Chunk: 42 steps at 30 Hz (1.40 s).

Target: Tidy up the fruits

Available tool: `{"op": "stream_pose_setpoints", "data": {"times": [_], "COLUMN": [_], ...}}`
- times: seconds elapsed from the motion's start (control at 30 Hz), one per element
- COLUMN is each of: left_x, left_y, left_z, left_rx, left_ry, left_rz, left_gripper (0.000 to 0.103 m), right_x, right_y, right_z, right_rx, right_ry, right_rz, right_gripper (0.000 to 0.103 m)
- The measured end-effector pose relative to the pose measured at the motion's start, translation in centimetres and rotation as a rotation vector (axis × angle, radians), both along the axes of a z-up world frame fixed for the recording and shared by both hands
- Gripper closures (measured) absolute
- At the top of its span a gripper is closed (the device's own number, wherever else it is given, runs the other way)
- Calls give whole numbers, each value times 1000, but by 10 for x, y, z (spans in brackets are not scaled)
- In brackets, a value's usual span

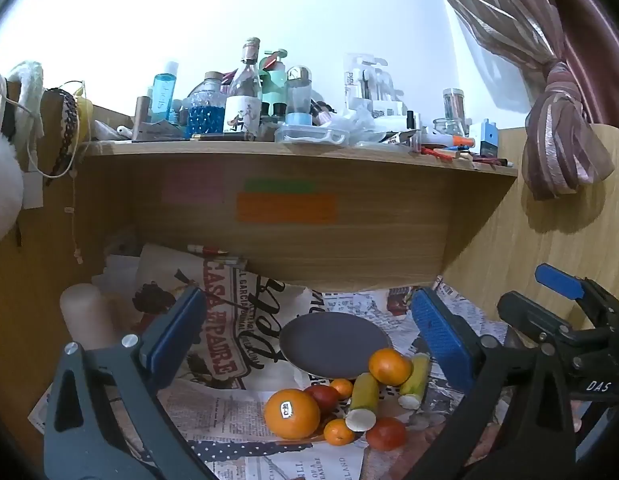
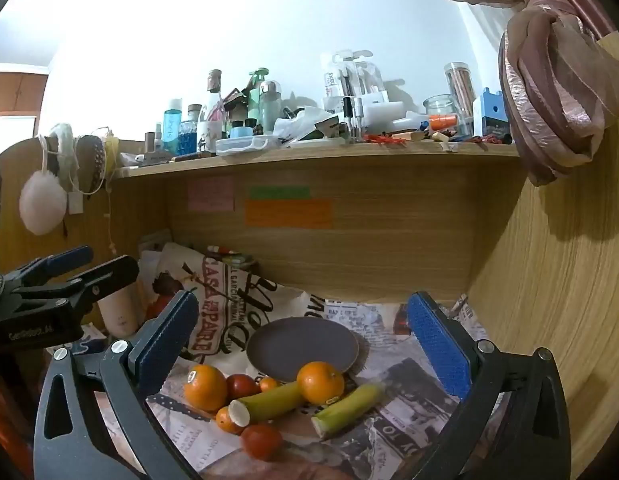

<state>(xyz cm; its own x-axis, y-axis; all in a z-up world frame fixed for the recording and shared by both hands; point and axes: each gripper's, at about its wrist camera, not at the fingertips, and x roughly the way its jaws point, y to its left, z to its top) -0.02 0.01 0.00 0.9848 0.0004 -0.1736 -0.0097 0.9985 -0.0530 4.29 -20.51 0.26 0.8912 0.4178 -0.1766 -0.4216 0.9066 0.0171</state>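
Newsprint paper [image 1: 237, 412] covers the desk beneath a cluttered wooden shelf [image 1: 293, 152], and the fruit sits heaped on it.

Ahead of the left gripper [image 1: 309, 330], whose jaws are spread wide and hold nothing, lies the pile: a large stickered orange [image 1: 292, 414] nearest, a second orange [image 1: 390, 367] beyond it toward the right jaw, two small mandarins [image 1: 338, 432], two red tomato-like fruits [image 1: 385, 434] and two yellow-green banana pieces [image 1: 364, 394] with cut ends. Just past the pile, between the jaws, rests an empty dark plate [image 1: 333, 342].

The right gripper [image 2: 303, 334] is likewise spread and empty, with the same heap low between its jaws.

The oranges look firm and rollable, so I would close across the widest middle. The red fruits seem softer and want a gentle squeeze. The banana pieces are probably best taken across the mid-length, not at the cut ends.
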Motion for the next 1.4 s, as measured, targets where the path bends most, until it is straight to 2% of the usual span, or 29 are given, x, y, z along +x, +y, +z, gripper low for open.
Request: {"op": "stream_pose_setpoints", "data": {"times": [0.3, 1.4], "left_x": [4, 9], "left_y": [-2, 0], "left_z": [1, -3], "left_rx": [9, -4], "left_ry": [23, 26], "left_rz": [-15, -28], "left_gripper": [0, 0], "right_x": [3, 2], "right_y": [0, -2], "right_z": [-1, -3], "right_rx": [-4, 4], "right_ry": [9, 2], "right_rz": [-8, -6], "right_gripper": [0, 0]}}
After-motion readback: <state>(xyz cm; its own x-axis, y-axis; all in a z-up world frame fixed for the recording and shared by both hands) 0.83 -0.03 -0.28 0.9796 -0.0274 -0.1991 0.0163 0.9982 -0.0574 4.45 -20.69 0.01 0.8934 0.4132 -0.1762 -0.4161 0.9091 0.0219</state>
